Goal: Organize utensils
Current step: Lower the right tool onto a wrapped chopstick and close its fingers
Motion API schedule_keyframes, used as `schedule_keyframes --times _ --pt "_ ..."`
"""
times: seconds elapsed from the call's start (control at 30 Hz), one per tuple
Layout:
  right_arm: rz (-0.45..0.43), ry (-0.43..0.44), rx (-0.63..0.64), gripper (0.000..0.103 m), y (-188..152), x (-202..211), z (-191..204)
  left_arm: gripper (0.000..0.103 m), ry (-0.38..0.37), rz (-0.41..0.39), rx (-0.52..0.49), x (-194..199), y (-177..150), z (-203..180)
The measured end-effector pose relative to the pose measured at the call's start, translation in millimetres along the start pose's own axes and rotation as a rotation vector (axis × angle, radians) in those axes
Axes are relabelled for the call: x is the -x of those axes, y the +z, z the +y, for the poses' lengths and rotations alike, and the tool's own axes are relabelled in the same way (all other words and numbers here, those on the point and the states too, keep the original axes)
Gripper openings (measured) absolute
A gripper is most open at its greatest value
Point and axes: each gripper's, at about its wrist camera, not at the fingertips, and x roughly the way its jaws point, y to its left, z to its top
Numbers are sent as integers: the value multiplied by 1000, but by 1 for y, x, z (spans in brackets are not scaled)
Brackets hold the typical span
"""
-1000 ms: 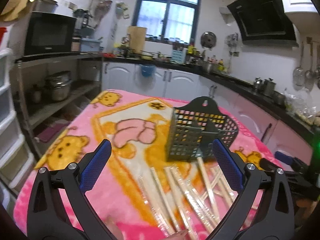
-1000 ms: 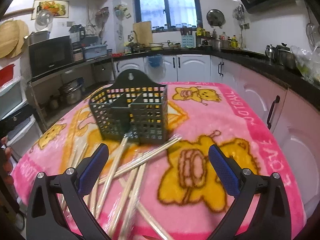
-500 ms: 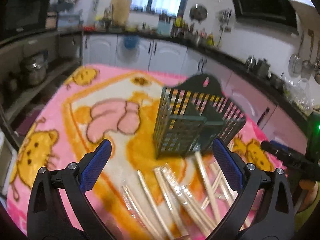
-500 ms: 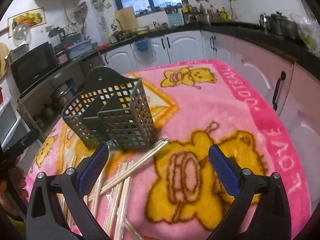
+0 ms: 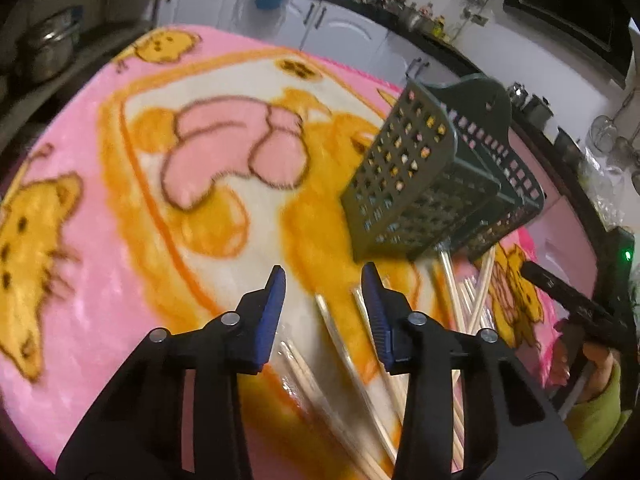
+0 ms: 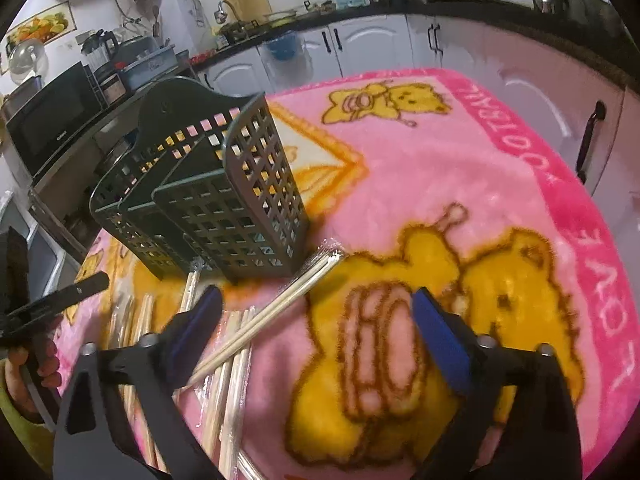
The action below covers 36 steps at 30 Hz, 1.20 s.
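Note:
A dark green lattice utensil basket (image 5: pixel 432 184) stands on the pink cartoon blanket (image 5: pixel 120 208); it also shows in the right wrist view (image 6: pixel 208 200). Several plastic-wrapped chopstick pairs (image 5: pixel 352 364) lie scattered in front of it, also seen in the right wrist view (image 6: pixel 272 316). My left gripper (image 5: pixel 323 292) hovers low over the near ends of the chopsticks, its jaws narrowed but apart, holding nothing. My right gripper (image 6: pixel 316 316) is wide open and empty, above a chopstick pair that slants toward the basket.
Kitchen counters and white cabinets (image 6: pixel 360 44) ring the table. A microwave (image 6: pixel 48 120) sits on a shelf at left. The other gripper and hand show at the right edge (image 5: pixel 580 312). The blanket's pink border (image 6: pixel 592 248) marks the table's right side.
Both grippers have dropped closer to the table and tilted down toward the chopsticks. The left jaws have narrowed a lot. The right jaws stay wide.

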Motion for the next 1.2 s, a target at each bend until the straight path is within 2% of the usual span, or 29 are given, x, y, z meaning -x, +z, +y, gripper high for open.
schedule_keyframes --times 0.17,0.33,0.53,0.6,0.7,0.77,0.97,1.2 --pt "63 65 -58 77 2 -13 -8 33 -25 70 -21 -14 0 -5" --pt "115 138 -161 66 6 -26 -21 33 -15 129 -15 -29 3 -4" --pt "119 163 -211 49 10 -37 -30 33 1 147 -18 -38 3 -8" --pt "121 195 -212 37 11 -38 -29 32 4 148 -14 -38 2 -7" --pt "124 214 -187 22 12 -41 -24 17 34 149 -15 -39 3 -5" --pt "120 211 -166 17 11 -41 -19 7 42 149 -11 -40 2 -3" --pt "46 216 -115 16 8 -18 -12 5 38 126 -13 -33 -1 -3" --pt "-43 214 -66 14 10 18 -2 4 4 42 -48 -6 3 -24"
